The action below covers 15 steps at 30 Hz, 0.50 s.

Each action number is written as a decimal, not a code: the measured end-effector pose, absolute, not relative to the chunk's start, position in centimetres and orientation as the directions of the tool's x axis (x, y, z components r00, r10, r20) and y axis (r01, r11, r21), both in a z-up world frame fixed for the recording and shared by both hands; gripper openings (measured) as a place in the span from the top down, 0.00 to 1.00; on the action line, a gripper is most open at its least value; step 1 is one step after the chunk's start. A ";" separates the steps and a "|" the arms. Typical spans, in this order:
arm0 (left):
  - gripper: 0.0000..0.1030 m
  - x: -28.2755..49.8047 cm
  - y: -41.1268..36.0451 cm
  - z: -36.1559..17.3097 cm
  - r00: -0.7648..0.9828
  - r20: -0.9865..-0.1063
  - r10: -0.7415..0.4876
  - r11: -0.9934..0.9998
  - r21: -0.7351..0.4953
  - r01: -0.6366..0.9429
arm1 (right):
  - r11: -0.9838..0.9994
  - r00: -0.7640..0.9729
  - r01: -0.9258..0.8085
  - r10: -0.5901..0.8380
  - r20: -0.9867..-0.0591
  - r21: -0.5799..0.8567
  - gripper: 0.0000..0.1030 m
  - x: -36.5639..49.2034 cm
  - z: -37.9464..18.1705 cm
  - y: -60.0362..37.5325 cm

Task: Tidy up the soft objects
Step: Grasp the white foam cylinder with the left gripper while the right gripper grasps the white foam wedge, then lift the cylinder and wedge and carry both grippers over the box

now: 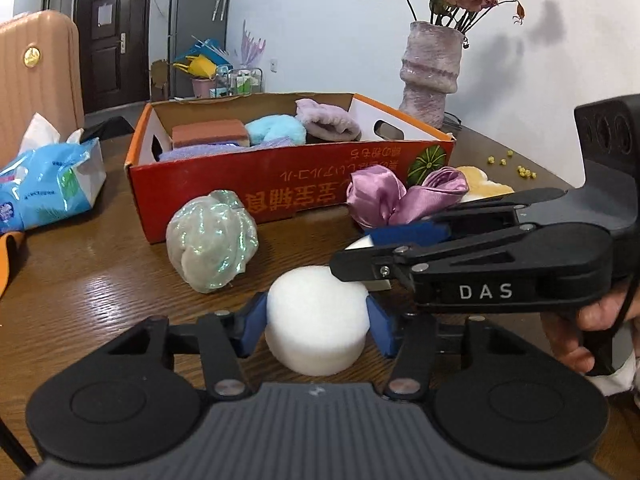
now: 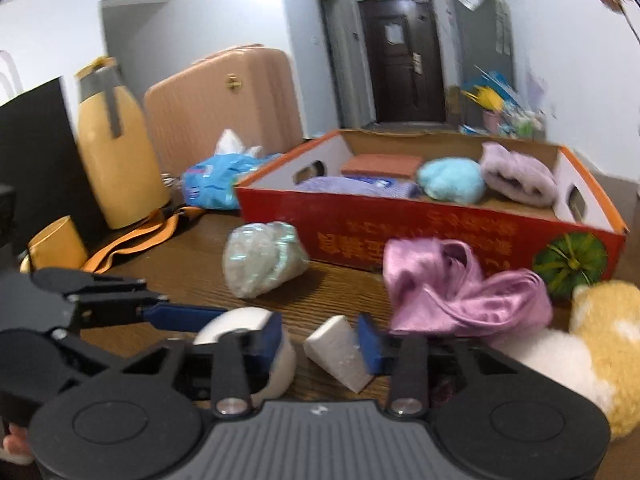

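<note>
On the brown wooden table (image 1: 100, 280) before the red cardboard box (image 1: 280, 176), the left claw (image 1: 316, 320) pinches a white foam cylinder (image 1: 316, 320); the right claw (image 2: 320, 340), half spread, straddles a white foam wedge (image 2: 336, 352), apparently for boxing both.

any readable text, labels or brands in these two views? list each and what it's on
"DAS": white letters on the side of the right gripper, in the left wrist view.
Yellow characters on the front wall of the red cardboard box: upside down from both views, not readable.
Print on the blue tissue pack: too small and crumpled to read.
Paper sheet on the dark door: too small to read.
Nothing else legible.
</note>
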<state>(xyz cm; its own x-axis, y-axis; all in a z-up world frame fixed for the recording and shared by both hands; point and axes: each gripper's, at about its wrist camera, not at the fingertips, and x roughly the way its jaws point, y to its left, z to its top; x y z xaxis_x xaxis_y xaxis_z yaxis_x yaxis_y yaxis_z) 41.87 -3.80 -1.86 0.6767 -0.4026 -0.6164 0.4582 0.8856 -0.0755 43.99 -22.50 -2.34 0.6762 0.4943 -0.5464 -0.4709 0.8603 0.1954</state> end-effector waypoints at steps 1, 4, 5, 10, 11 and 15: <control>0.47 41.7 -3.9 -1.8 0.680 -0.619 -0.393 0.888 -0.063 0.456 | 0.858 0.675 -0.473 0.497 -0.545 0.197 0.81 43.9 -2.2 -22.4; 0.47 41.1 -3.8 -1.7 0.683 -0.627 -0.375 0.895 -0.053 0.443 | 0.880 0.698 -0.448 0.455 -0.553 0.159 0.81 43.8 -2.2 -22.4; 0.48 40.9 -3.5 -1.6 0.686 -0.631 -0.361 0.903 -0.052 0.427 | 0.879 0.694 -0.442 0.462 -0.553 0.179 0.81 43.9 -2.3 -22.7; 0.48 38.2 -1.5 0.0 0.729 -0.609 -0.313 0.930 -0.044 0.364 | 0.873 0.683 -0.464 0.460 -0.568 0.150 0.66 42.6 -2.3 -22.6; 0.48 37.6 -1.1 0.5 0.737 -0.602 -0.309 0.934 -0.045 0.355 | 0.882 0.693 -0.453 0.438 -0.573 0.127 0.62 42.3 -2.3 -22.5; 0.48 35.3 0.2 1.9 0.766 -0.568 -0.301 0.942 -0.052 0.332 | 0.896 0.711 -0.439 0.387 -0.587 0.059 0.62 42.0 -2.5 -21.9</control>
